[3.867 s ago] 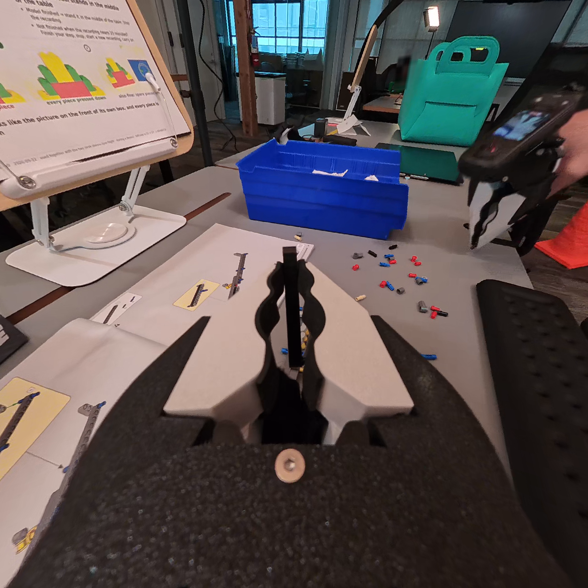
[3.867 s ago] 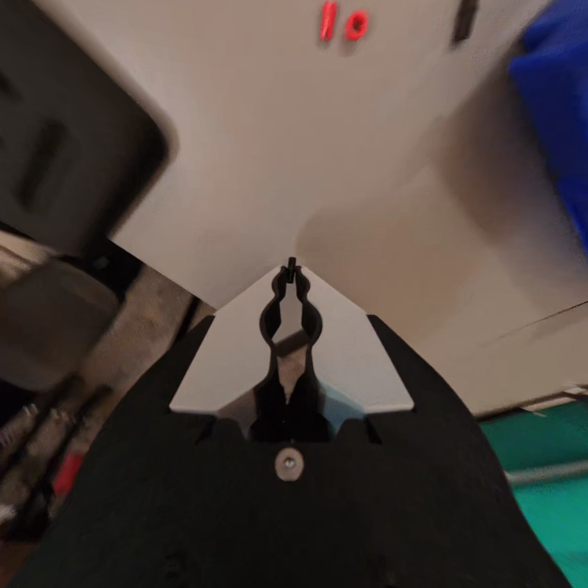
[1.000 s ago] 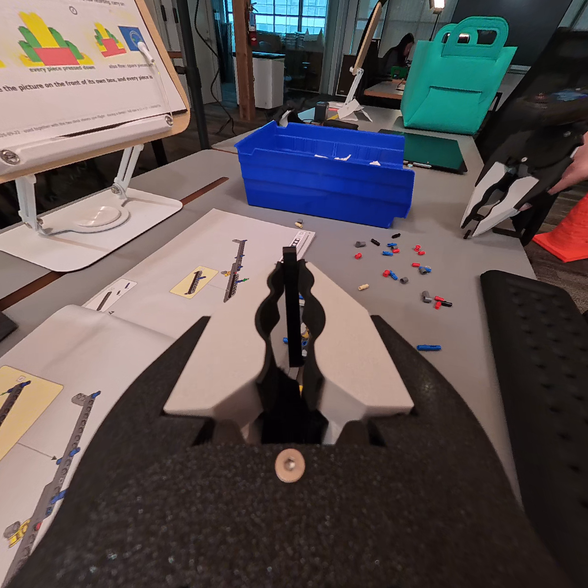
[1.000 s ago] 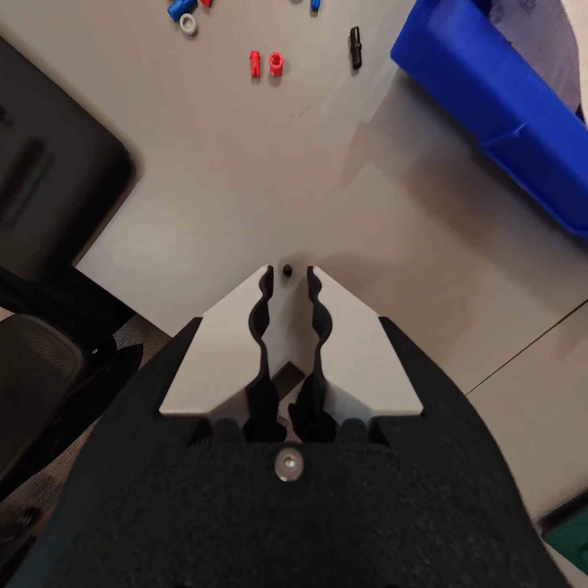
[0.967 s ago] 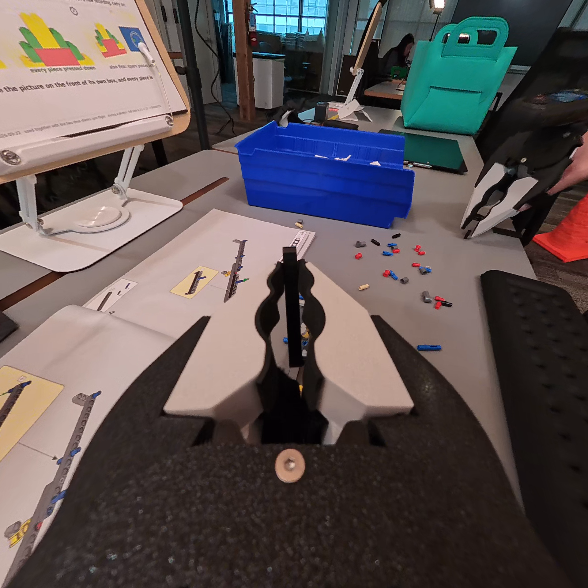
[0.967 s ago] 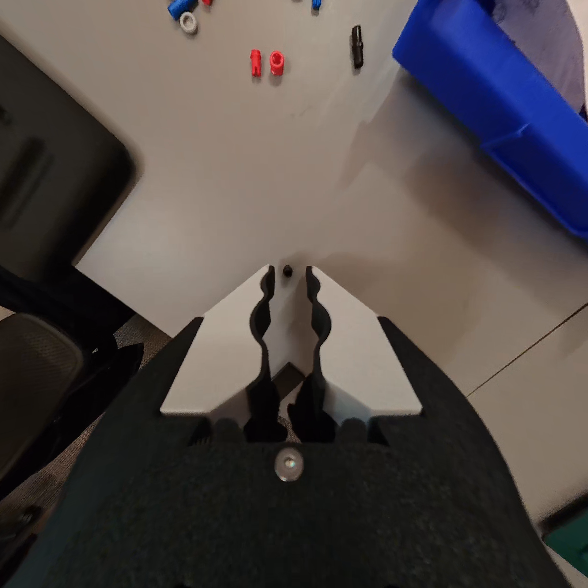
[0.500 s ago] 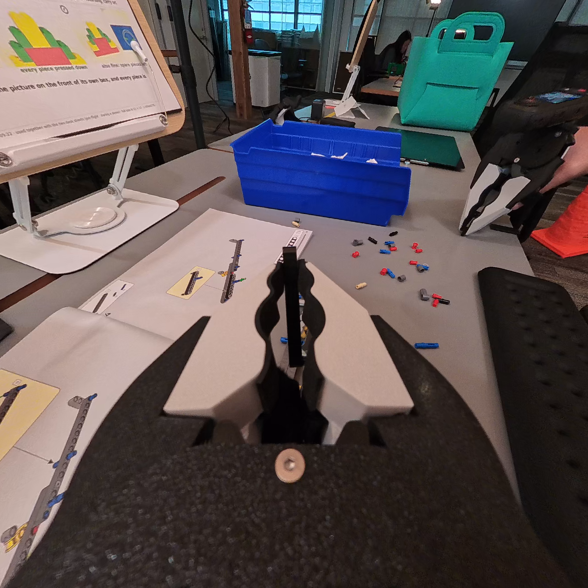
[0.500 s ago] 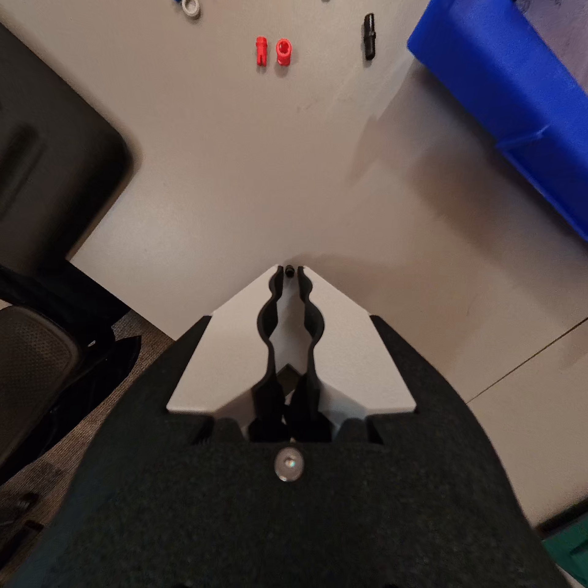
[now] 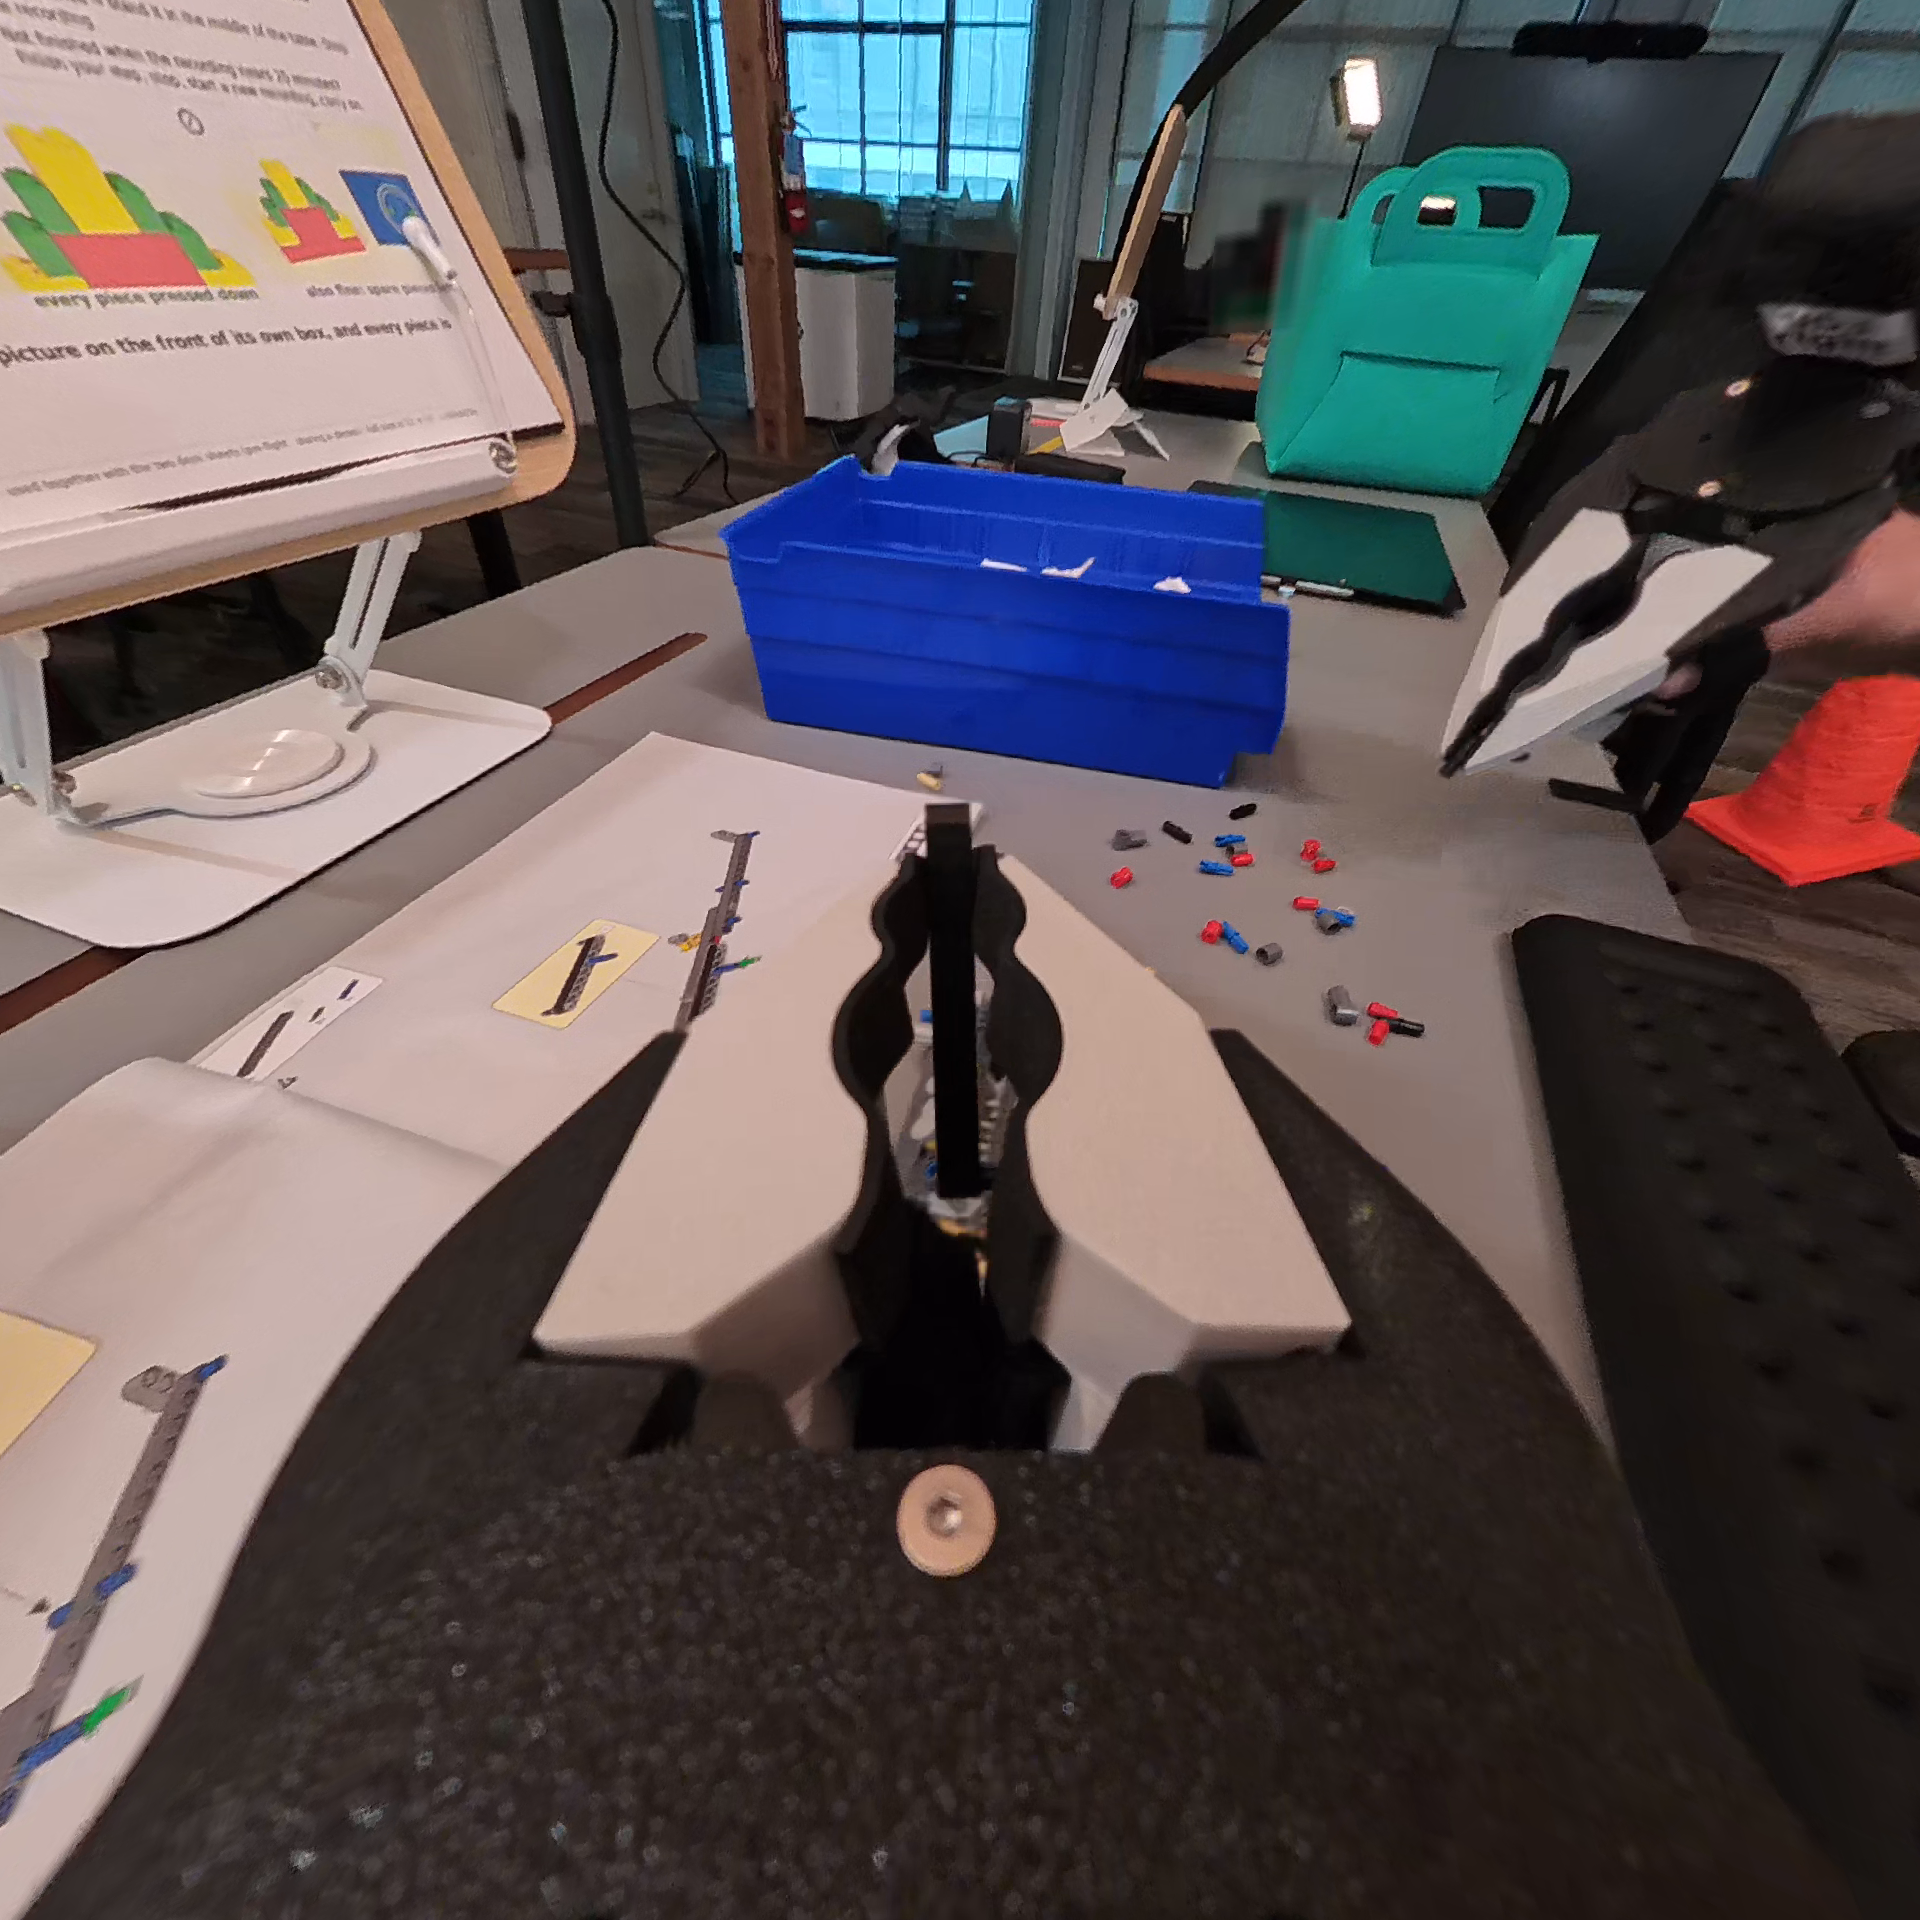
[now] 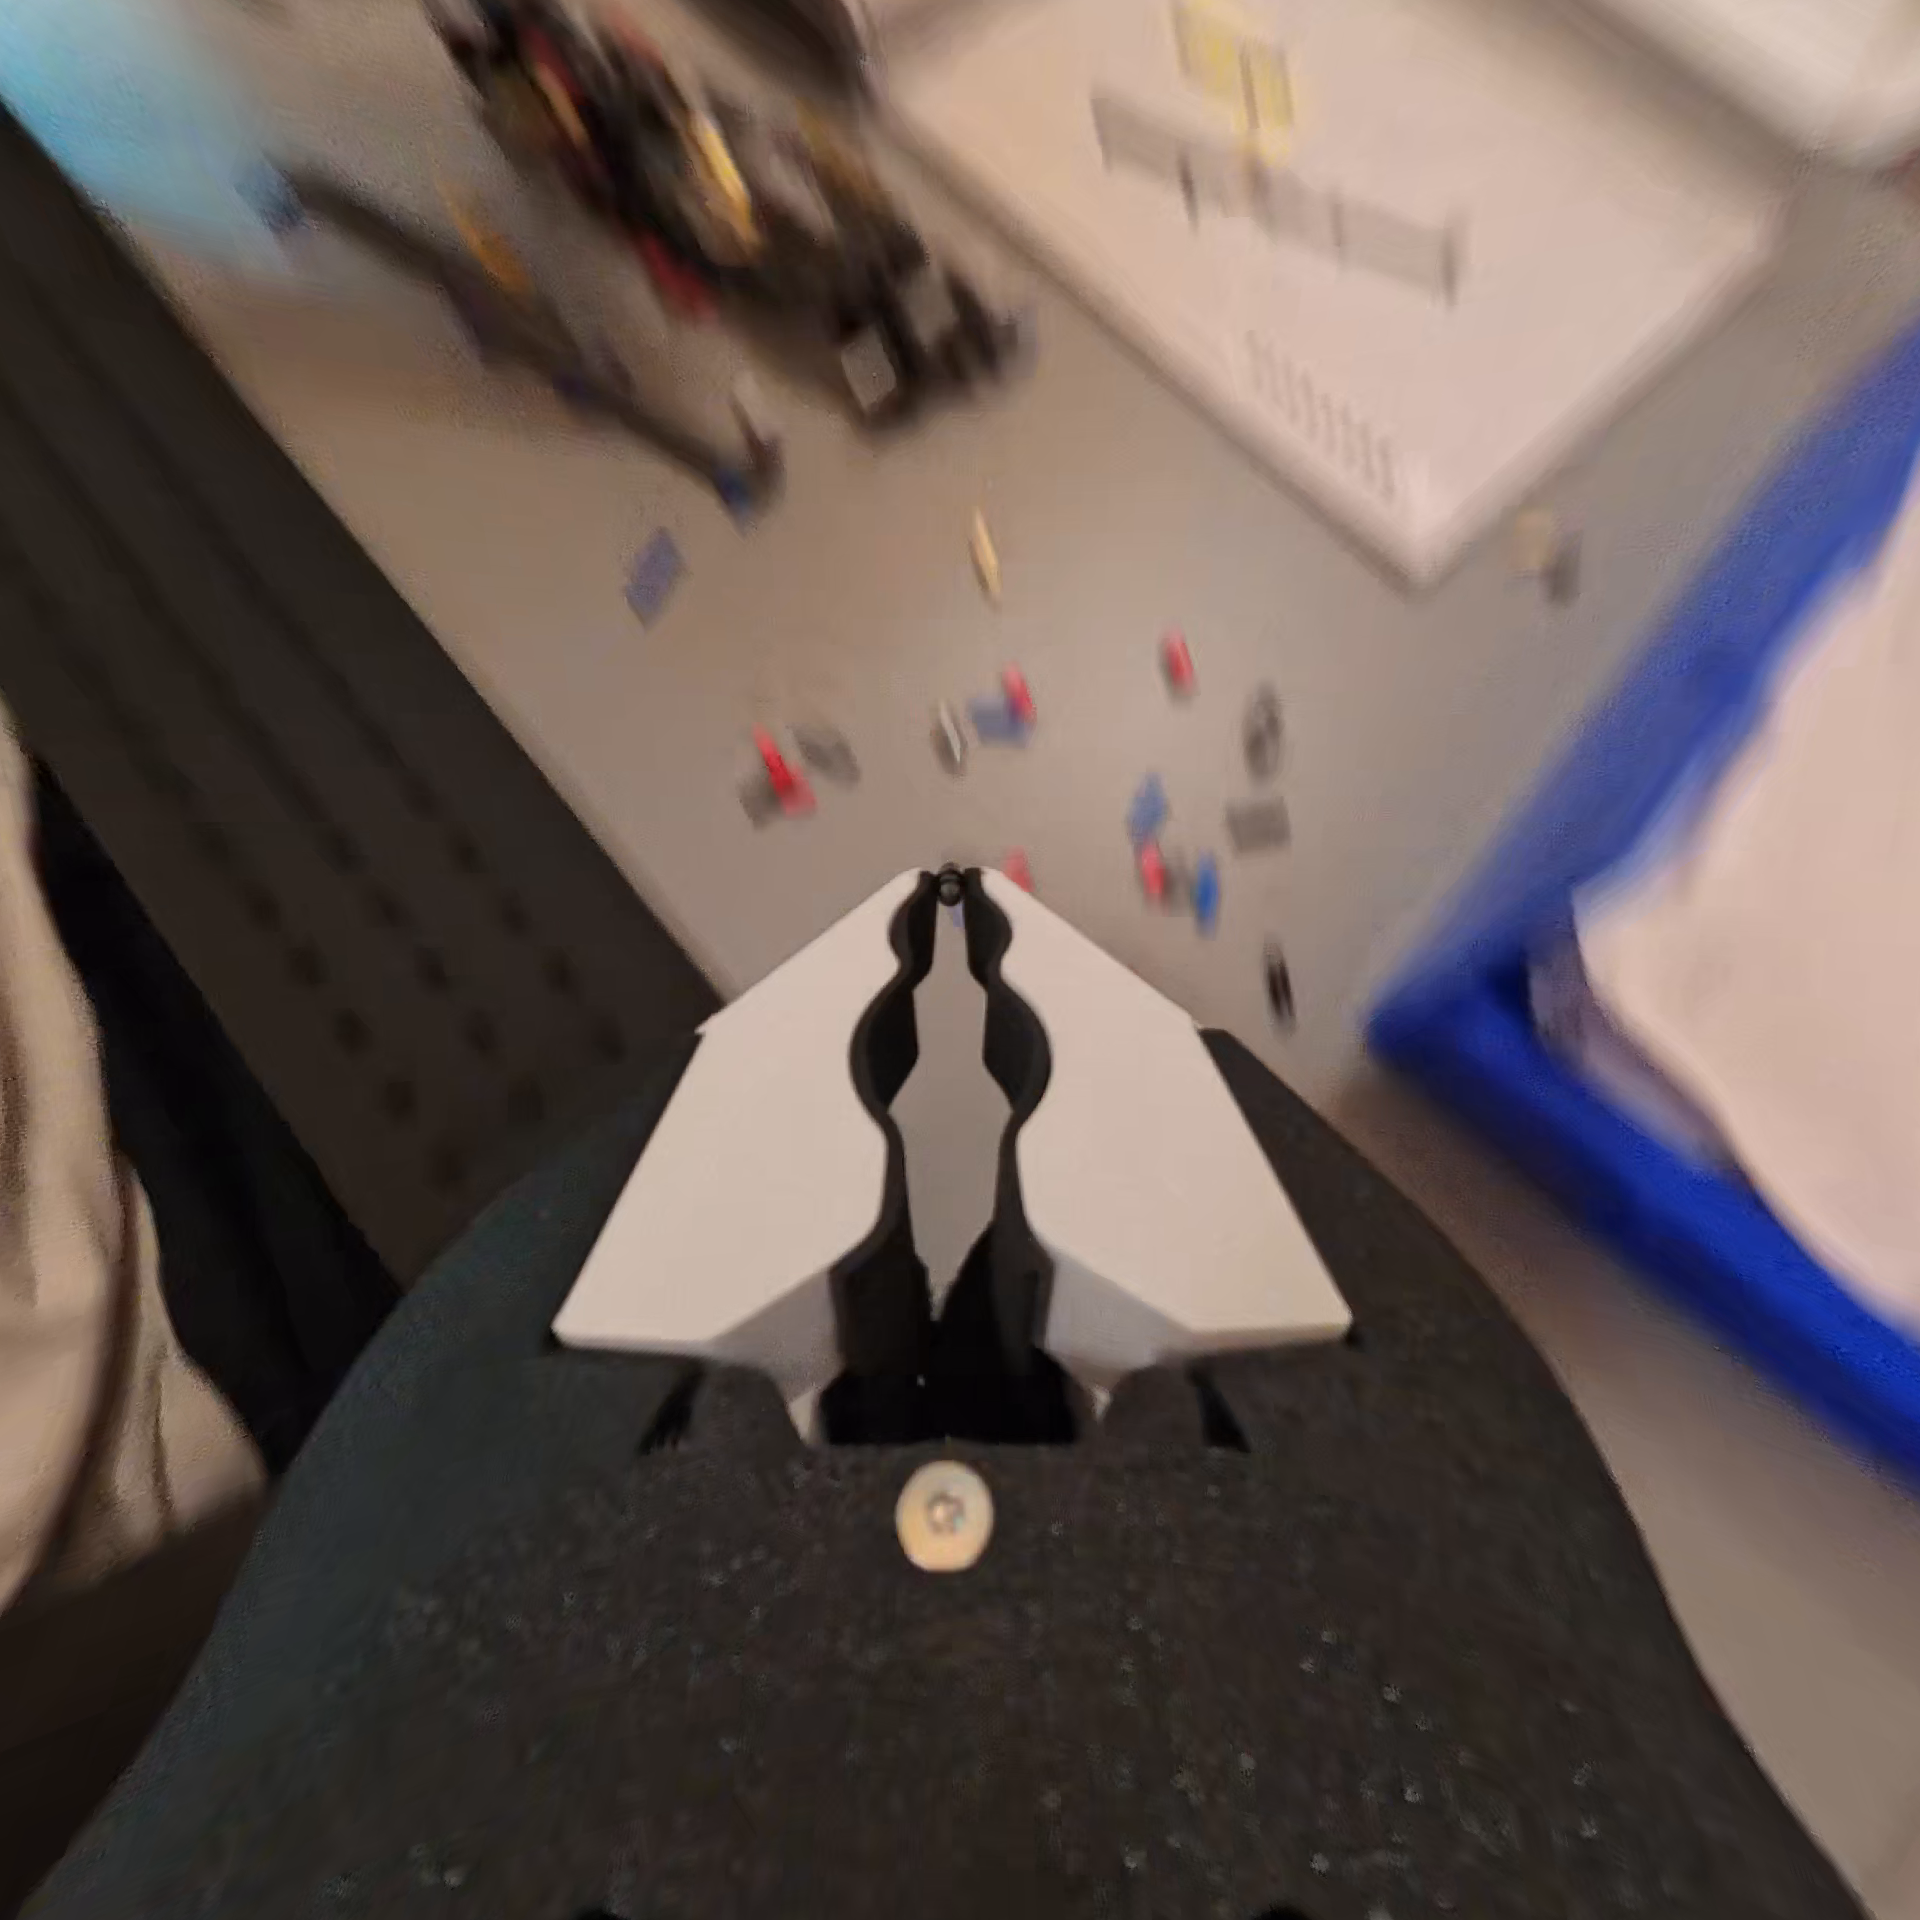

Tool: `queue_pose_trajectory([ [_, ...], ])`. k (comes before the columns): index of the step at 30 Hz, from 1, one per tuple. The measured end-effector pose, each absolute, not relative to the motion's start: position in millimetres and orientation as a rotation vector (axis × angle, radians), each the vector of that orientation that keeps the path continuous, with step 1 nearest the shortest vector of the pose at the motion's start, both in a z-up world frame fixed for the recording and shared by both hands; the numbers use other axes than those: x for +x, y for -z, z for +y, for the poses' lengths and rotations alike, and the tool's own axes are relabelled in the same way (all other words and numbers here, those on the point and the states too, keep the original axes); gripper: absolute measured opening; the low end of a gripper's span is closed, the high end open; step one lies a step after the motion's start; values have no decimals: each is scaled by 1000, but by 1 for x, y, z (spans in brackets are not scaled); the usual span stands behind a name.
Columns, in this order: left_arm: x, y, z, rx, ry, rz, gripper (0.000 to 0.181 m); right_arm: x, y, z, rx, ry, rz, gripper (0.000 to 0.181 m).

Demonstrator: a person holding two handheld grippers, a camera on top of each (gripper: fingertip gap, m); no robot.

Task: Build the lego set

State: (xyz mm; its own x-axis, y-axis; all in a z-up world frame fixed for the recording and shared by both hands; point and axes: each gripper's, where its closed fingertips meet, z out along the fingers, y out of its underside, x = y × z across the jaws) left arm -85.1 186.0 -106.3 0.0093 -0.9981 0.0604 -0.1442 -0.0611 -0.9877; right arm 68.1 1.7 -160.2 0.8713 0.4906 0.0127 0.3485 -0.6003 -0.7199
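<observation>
Two matching handheld tools. Left gripper [image 9: 951, 883]: coarse black foam-textured body, a round silver screw [image 9: 945, 1522] at centre, two pale grey wedge-shaped fingers [image 9: 727, 1164] lined with wavy black pads. Right gripper [image 10: 948, 883]: same black speckled body, same silver screw [image 10: 943, 1516], same grey fingers [image 10: 1153, 1174] with scalloped black inner edges. From the left wrist view, black housing with small brass-coloured fasteners.

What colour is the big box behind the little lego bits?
The box is bright blue, clearest in the left wrist view.
</observation>
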Motion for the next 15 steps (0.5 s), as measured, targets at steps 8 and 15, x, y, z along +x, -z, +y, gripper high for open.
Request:
queue_pose_trajectory([
  [8,-78,91,166,-1313,1256,1201,7,-81,62,146,-1580,88,-517,3],
  [15,-80,83,165,-1323,1334,1144,7,-91,66,170,-1567,-16,-314,3],
])
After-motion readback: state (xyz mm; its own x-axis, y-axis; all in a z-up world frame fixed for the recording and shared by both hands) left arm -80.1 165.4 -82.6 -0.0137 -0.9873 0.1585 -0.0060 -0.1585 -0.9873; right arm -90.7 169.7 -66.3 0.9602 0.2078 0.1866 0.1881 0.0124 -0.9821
